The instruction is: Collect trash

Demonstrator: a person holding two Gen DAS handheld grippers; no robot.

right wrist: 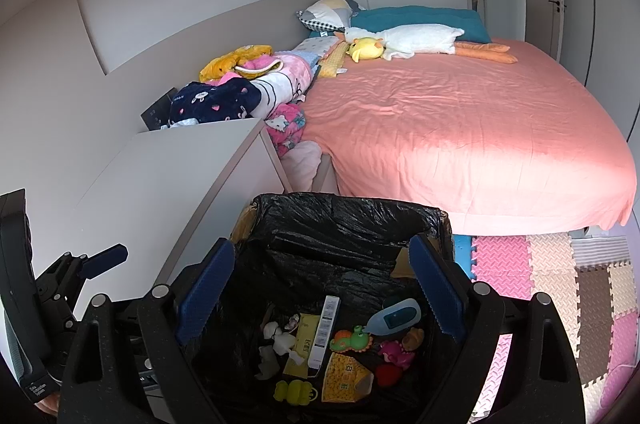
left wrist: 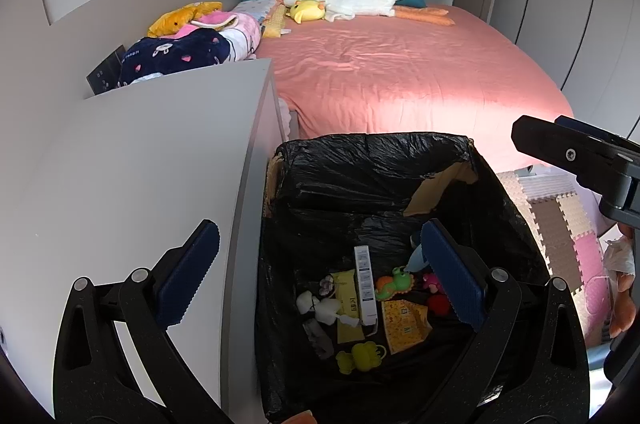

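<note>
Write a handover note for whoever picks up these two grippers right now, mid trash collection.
Left gripper: open, empty, above the bin.
Right gripper: open, empty, also above the bin.
Bin, lined with a black bag, stands between the white cabinet and the bed.
Done: white carton, yellow packet, tissues and small toys lie inside.
Left: no loose trash shows on bed or foam mat; check elsewhere.
</note>
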